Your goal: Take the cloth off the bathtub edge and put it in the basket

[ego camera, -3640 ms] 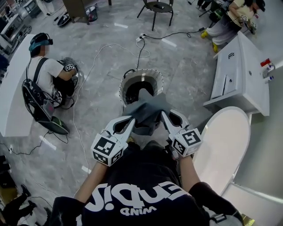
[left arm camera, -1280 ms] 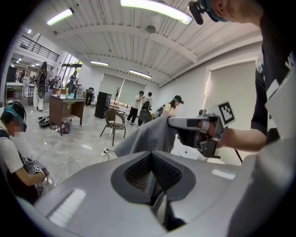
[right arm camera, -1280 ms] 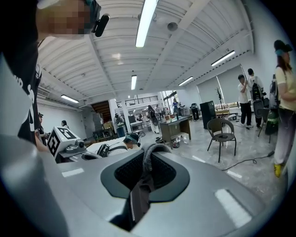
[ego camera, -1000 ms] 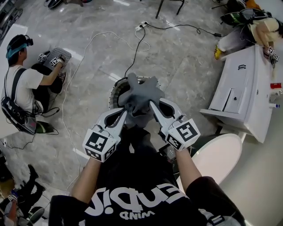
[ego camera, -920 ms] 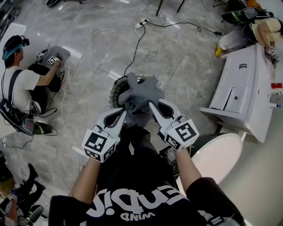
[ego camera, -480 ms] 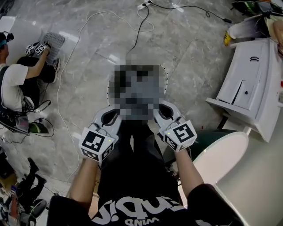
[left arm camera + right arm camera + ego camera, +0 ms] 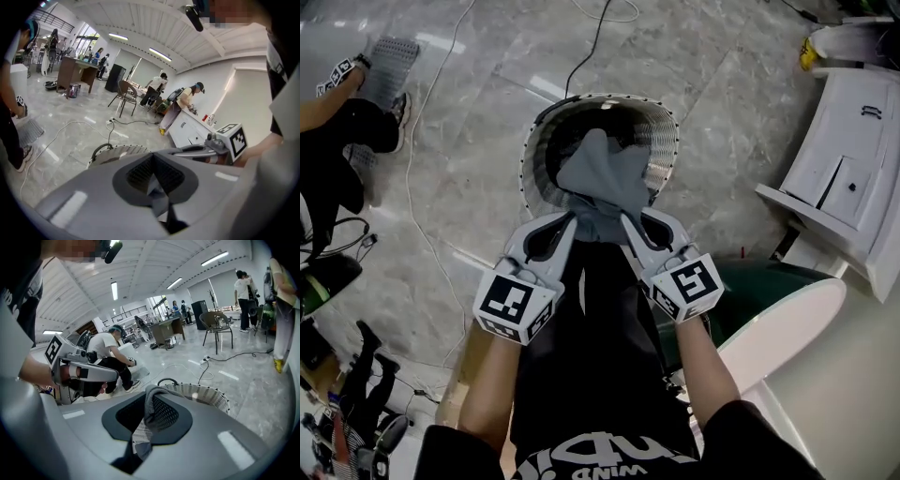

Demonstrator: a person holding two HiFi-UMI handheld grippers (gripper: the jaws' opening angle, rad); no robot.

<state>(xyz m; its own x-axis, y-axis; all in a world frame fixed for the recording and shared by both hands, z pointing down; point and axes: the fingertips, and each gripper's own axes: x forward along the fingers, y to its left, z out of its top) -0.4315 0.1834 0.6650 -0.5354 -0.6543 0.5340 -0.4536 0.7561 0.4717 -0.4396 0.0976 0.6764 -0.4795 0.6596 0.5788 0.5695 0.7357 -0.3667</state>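
Grey plastic left gripper (image 7: 570, 221) and its twin, the grey plastic right gripper (image 7: 625, 221), are both clamped on the crumpled grey fabric cloth (image 7: 605, 176), one pinch of the near edge each. Fabric shows wedged between the jaws in both gripper views, so nothing's let go yet.

Reply: ok but what's different from a second ago? looked the same to me

OP: the round white perforated basket (image 7: 662, 141). A second back the cloth covered most of it. Now nearly the whole rim shows and the cloth hangs right over the mouth. Can't tell if it dips below the rim yet. The glossy white bathtub edge (image 7: 787, 323) is off to the right, well apart.

Reply: so basically done?

OP: I'd say the carry's over and only the drop is left. Both pinches should release together, or it'll dangle off one side.
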